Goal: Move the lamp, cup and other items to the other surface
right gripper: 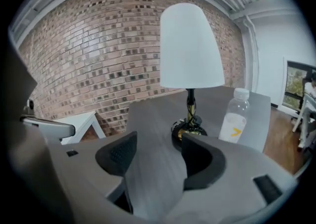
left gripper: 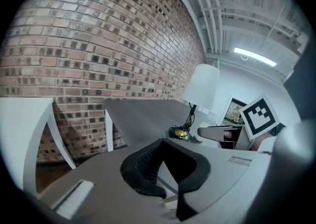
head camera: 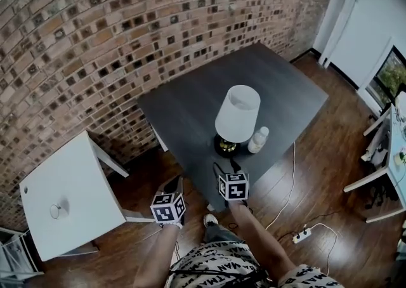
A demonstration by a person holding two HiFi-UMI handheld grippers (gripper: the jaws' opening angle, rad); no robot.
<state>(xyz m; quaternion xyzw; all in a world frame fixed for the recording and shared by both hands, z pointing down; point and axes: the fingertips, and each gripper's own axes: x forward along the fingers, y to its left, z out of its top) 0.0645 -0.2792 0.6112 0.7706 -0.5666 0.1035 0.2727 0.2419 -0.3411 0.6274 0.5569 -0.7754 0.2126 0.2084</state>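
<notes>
A lamp point(head camera: 238, 113) with a white shade and a brass base stands near the front edge of the dark table point(head camera: 190, 103). A clear bottle point(head camera: 258, 139) stands just to its right. My right gripper point(head camera: 225, 167) hovers at that table edge, short of the lamp base; it is open, with only the tabletop showing between its pads point(right gripper: 159, 139). The lamp point(right gripper: 190, 48) and bottle point(right gripper: 234, 119) rise straight ahead of it. My left gripper point(head camera: 176, 184) hangs over the floor to the left of the right one. Its fingertips meet point(left gripper: 164, 141) and hold nothing.
A small white table point(head camera: 70, 185) stands at the left against the brick wall, with a small round pale object point(head camera: 58, 210) on it. A power strip point(head camera: 301, 236) and white cord lie on the wood floor at the right. White furniture point(head camera: 396, 147) fills the far right.
</notes>
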